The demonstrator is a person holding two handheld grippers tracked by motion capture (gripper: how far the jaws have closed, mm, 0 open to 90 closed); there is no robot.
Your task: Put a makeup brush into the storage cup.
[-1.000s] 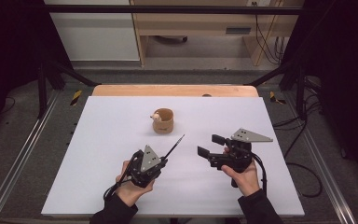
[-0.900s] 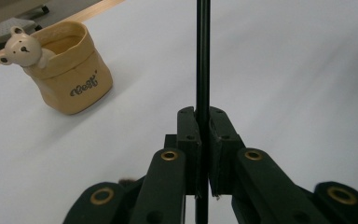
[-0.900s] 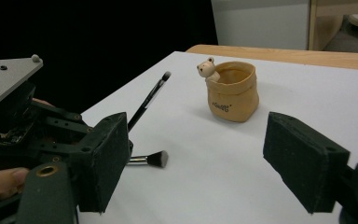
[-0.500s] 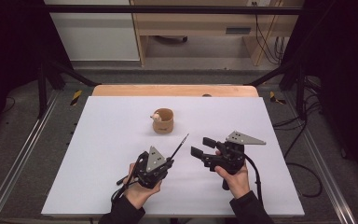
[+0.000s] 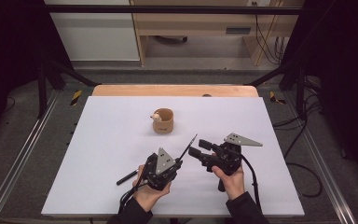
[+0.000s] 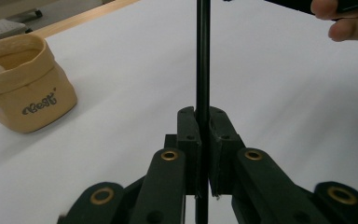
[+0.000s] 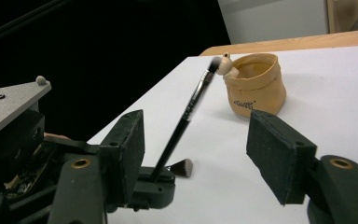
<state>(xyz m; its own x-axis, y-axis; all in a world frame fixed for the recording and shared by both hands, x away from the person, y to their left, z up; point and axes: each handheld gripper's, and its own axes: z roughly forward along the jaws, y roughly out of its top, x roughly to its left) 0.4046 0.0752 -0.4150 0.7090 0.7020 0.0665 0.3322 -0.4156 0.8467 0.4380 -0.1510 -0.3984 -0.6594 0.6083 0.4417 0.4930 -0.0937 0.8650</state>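
Nearest, the left gripper (image 5: 168, 164) pinches a slim black makeup brush (image 5: 188, 146) between its fingers, tip raised over the worktop (image 5: 102, 140). Beside it, the right gripper (image 5: 200, 149) has been closing, fingers apart around nothing. Farther off stands a tan pouch (image 5: 163, 121).

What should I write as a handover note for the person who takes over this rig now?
Left gripper: shut on a thin black brush, tip pointing toward the right gripper.
Right gripper: jaws open, have just been closing, nothing pressed; the brush stands between them.
A second brush lies on the table left of the left gripper.
Tan pouch stands farther back, upright and open.
Done: one brush picked up.
Left, probably: pass it to the right gripper, put both brushes in the pouch.
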